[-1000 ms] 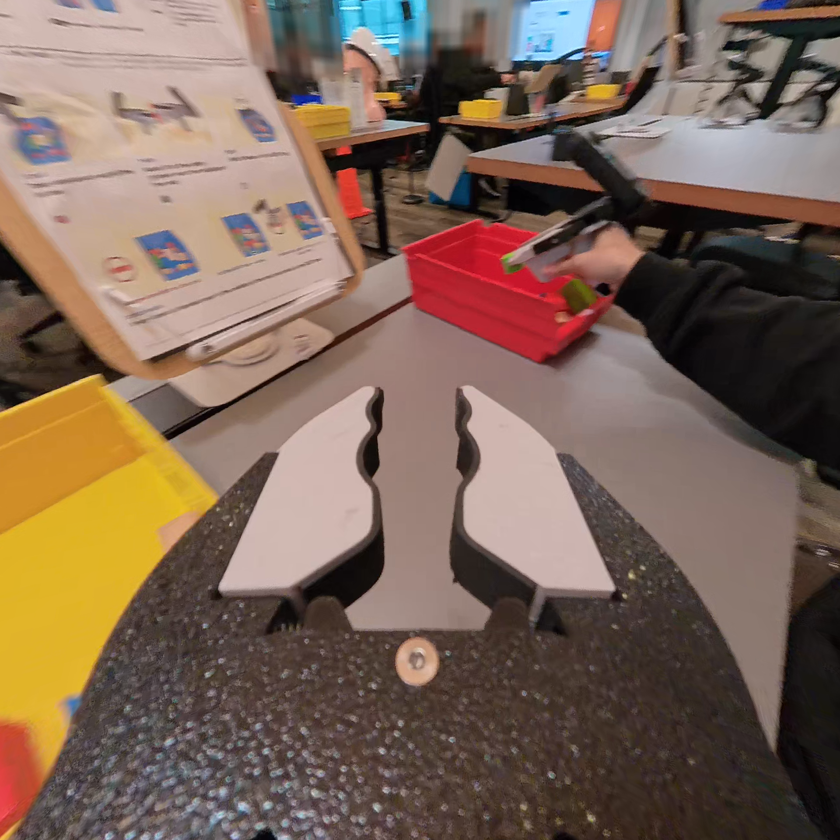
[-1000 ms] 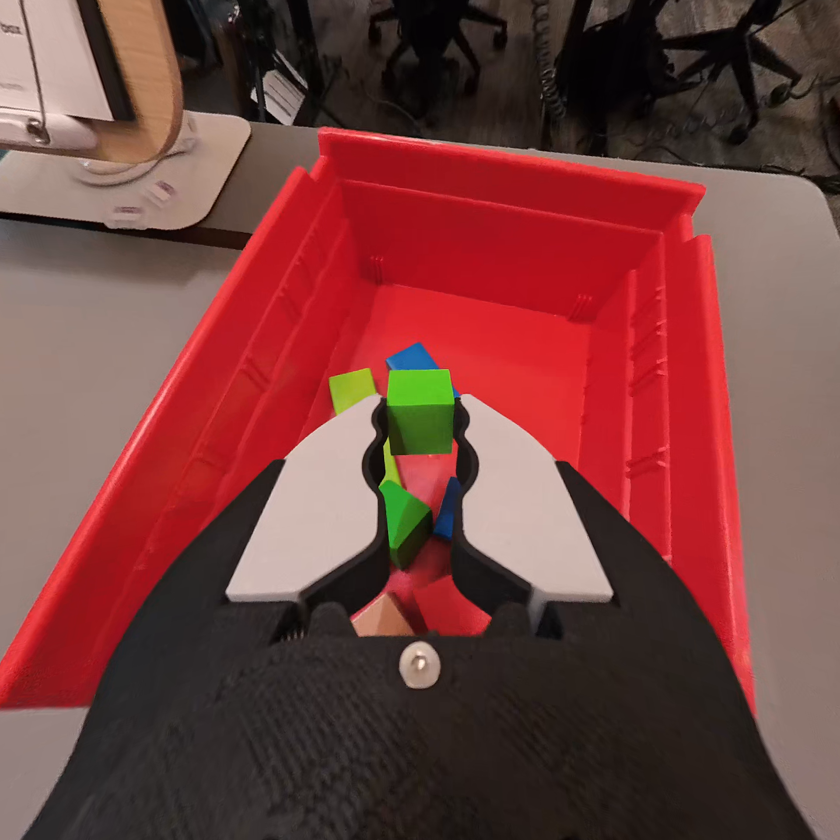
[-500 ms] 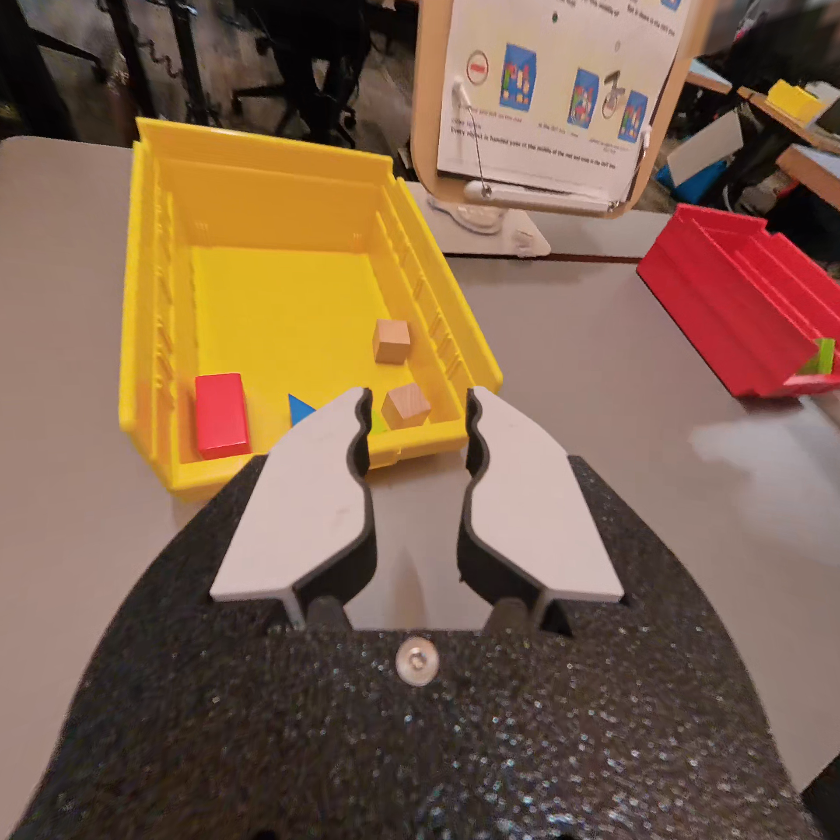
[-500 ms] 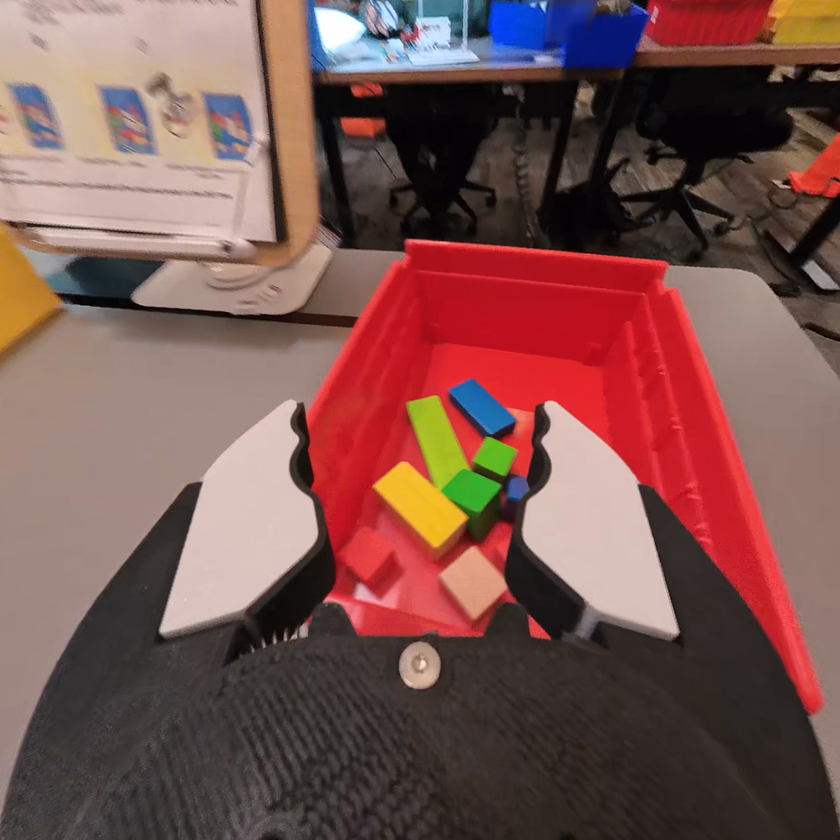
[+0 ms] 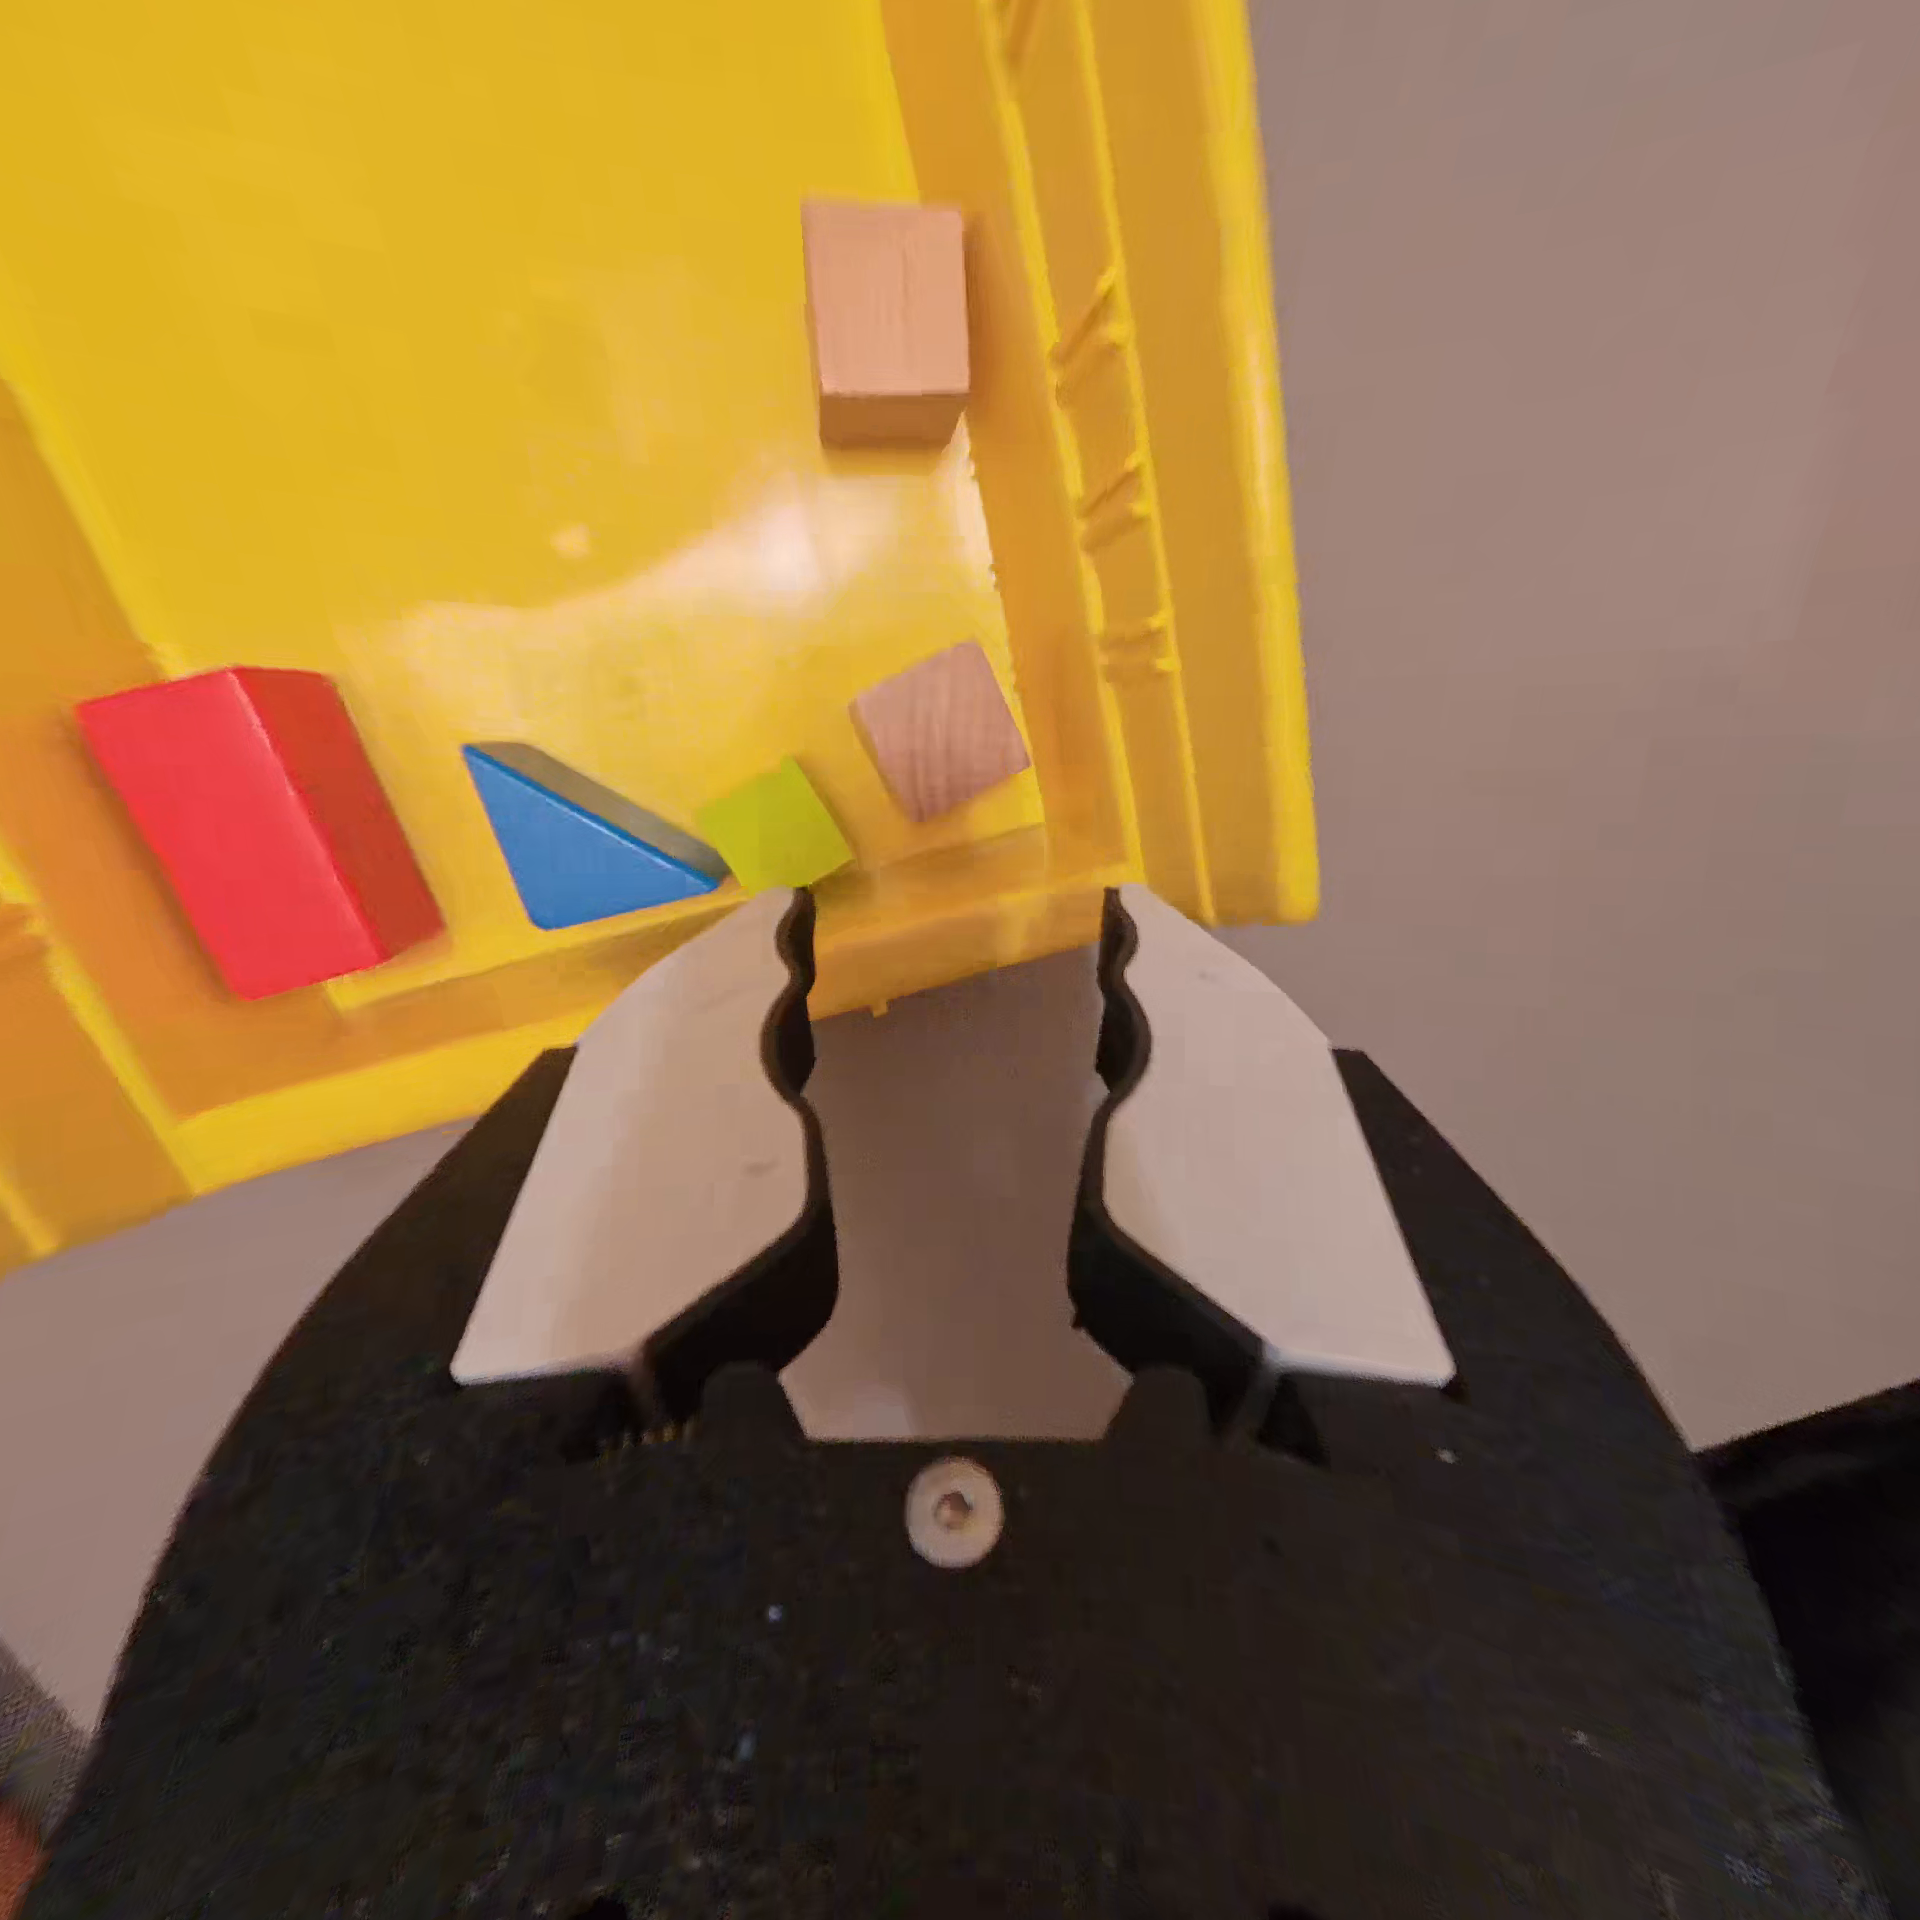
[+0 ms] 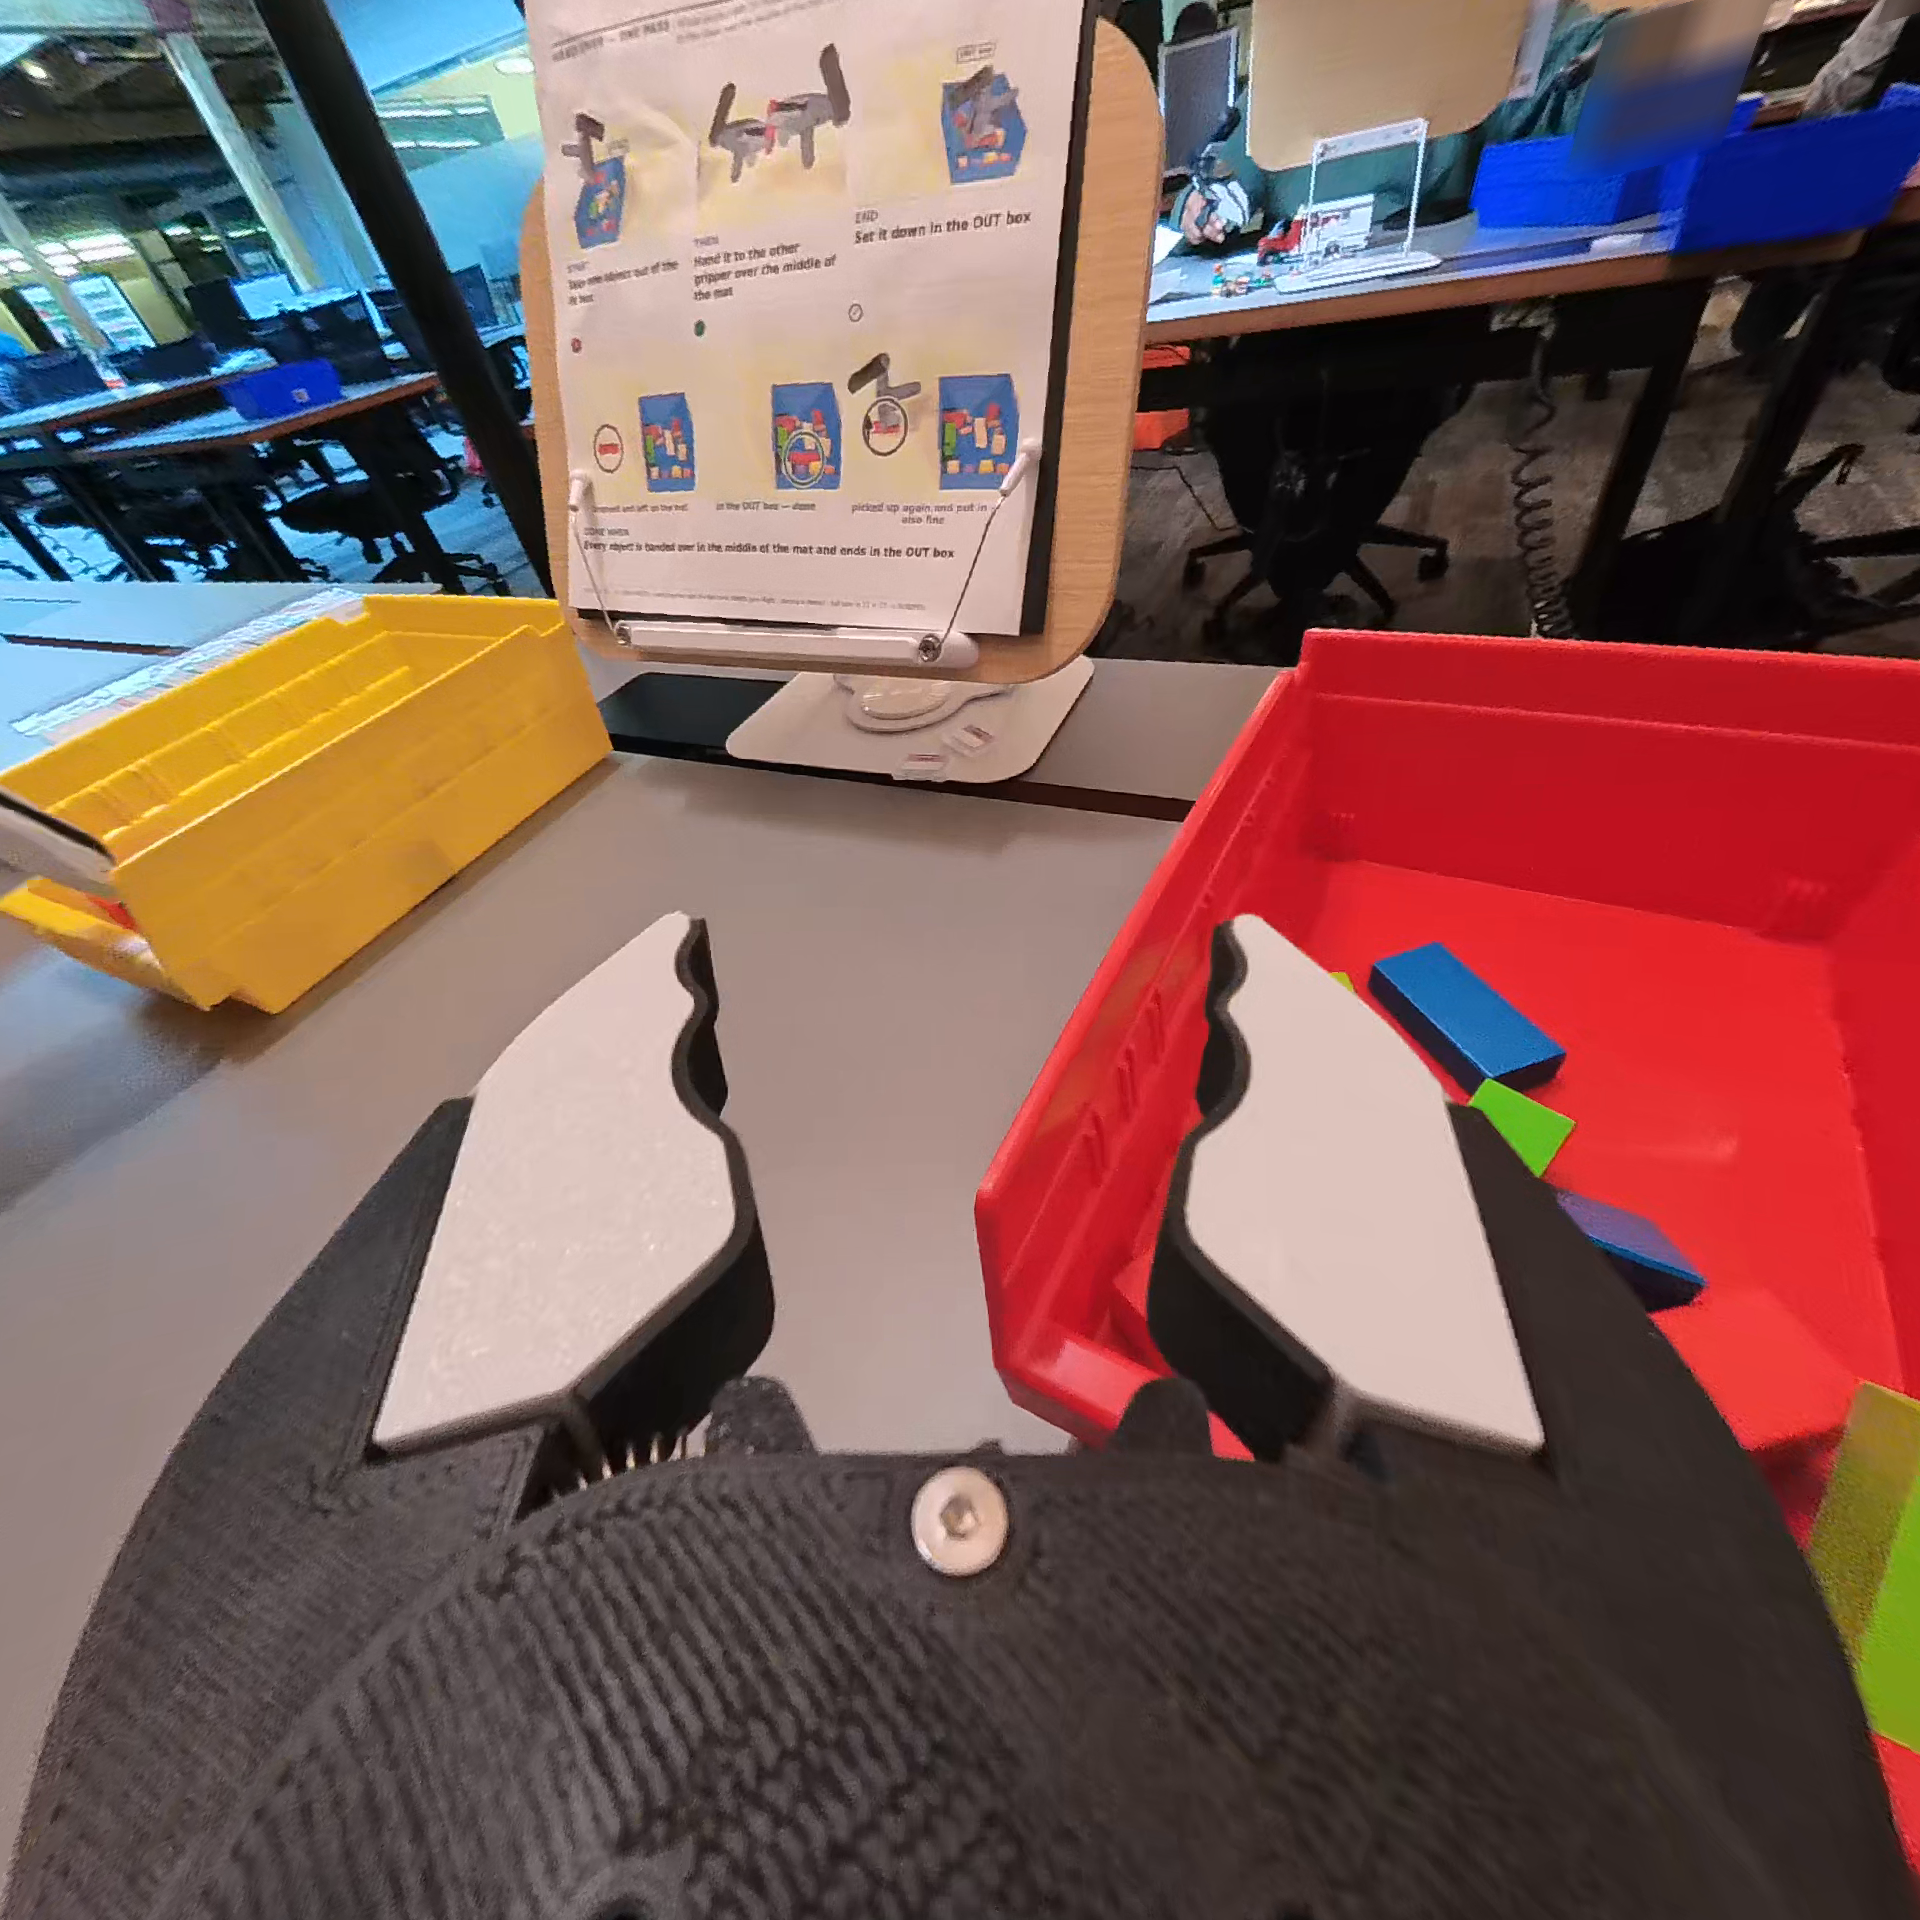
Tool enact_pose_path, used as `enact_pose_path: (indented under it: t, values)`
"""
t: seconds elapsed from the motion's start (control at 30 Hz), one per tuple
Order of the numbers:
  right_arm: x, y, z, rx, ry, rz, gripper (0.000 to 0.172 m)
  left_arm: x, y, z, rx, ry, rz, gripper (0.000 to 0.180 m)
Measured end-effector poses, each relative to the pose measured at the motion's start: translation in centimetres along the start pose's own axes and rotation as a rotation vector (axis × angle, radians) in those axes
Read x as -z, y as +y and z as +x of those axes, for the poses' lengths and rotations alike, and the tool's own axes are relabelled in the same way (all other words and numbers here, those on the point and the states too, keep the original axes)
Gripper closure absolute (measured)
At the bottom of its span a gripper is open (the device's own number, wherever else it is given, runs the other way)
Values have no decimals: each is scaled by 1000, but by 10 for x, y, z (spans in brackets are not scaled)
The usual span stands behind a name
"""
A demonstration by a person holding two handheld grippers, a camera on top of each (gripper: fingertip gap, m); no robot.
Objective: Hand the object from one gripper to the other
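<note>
Left claw [image 5: 954, 904], jaws apart & bare, over near wall of yellow bin [image 5: 1164, 520] w/ red [image 5: 249, 831], blue [image 5: 582, 842], green [image 5: 774, 826] & two wood blocks [image 5: 888, 322]; grey desk [image 5: 1610, 623].

Grey table top [image 6: 894, 997] under everything. Behind it I see a wooden board [image 6: 1117, 343] on a white base [image 6: 904, 727], with a printed sheet [image 6: 810, 312] clipped to its front: small colour pictures and lines of text. Background, right: another table [image 6: 1455, 260] carrying blue bins [image 6: 1766, 177] and a clear plastic stand [image 6: 1361, 197]; a person [image 6: 1226, 177] sits behind it, mostly hidden. Beneath that table, a coiled cable [image 6: 1538, 520] and office chair legs [image 6: 1320, 561]. Background, left: a dark post [image 6: 395, 270], rows of desks [image 6: 208, 416], one blue box [image 6: 281, 390] on a desk.
</note>
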State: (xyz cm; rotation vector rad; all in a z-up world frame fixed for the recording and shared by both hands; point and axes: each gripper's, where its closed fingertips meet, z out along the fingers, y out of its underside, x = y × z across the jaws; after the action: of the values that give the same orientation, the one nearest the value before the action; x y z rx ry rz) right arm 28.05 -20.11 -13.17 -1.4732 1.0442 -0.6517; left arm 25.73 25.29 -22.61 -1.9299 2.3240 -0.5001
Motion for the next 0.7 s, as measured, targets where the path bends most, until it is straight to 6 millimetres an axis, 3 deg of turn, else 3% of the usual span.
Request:
enact_pose_path:
  t: [0.03, 0.27, 0.7]
  values:
    - [2, -2, 0, -1, -3, 9, 81, -6, 1, 1, 17, -2, -52, 129]
    - [18, -14, 6, -20, -10, 52, 81, -39, -3, -1, 251, 13, -132, 129]
    - [27, -31, -2, -83, -77, 120, 83, -46, -6, -5, 287, -136, -196, 141]
